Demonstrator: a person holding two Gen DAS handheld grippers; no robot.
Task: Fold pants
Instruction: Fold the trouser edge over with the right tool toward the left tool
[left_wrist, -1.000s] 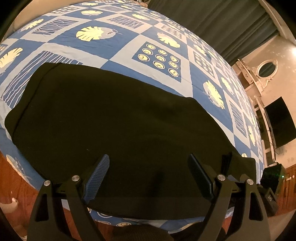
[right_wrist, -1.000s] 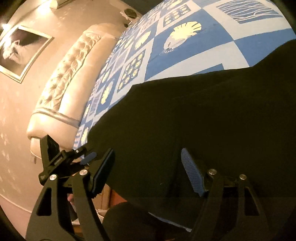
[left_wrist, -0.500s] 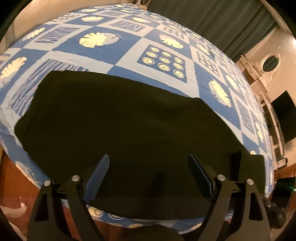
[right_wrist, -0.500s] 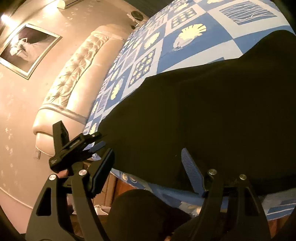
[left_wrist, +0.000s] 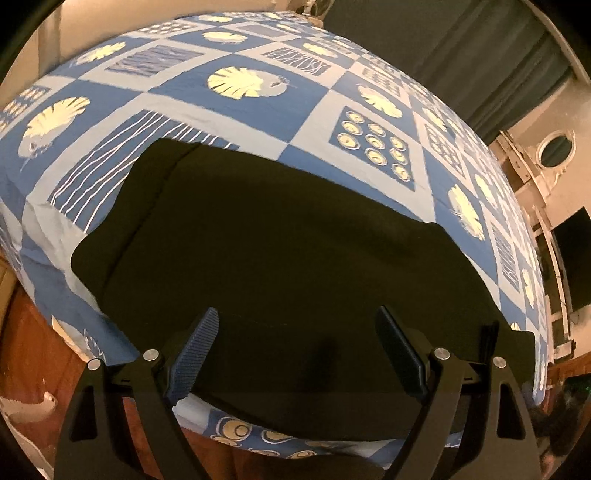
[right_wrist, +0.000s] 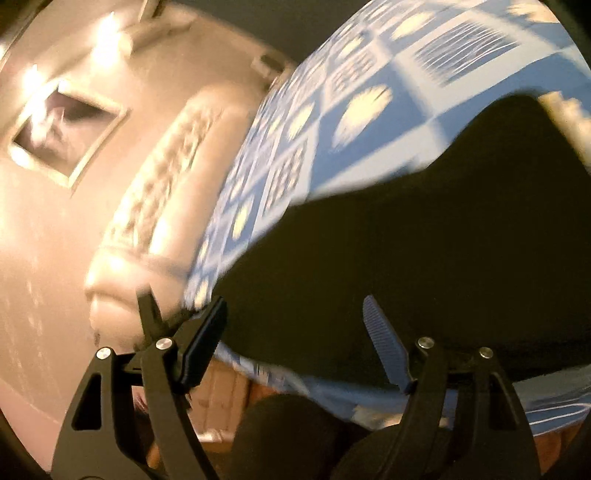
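Note:
Black pants (left_wrist: 280, 258) lie folded flat across the near edge of a bed with a blue and white patterned cover (left_wrist: 258, 107). In the left wrist view my left gripper (left_wrist: 295, 347) hovers open above the near hem, nothing between its blue-padded fingers (left_wrist: 195, 350). The right wrist view is blurred; the same pants (right_wrist: 424, 258) fill its right half. My right gripper (right_wrist: 295, 332) stands open over the pants' near corner at the bed's edge, holding nothing. The other gripper (right_wrist: 147, 306) pokes in at the left of that view.
A padded cream headboard (right_wrist: 159, 192) and a framed picture (right_wrist: 66, 129) are on the wall left of the bed. Dark curtains (left_wrist: 461, 55), a white dresser with an oval mirror (left_wrist: 554, 147) and a dark screen (left_wrist: 572, 258) stand beyond the bed. Wooden floor (left_wrist: 26, 332) lies below.
Both grippers have drawn back from the pants toward the bed's near edge. The right one swung left and up, so more headboard and wall show. Jaws stayed open.

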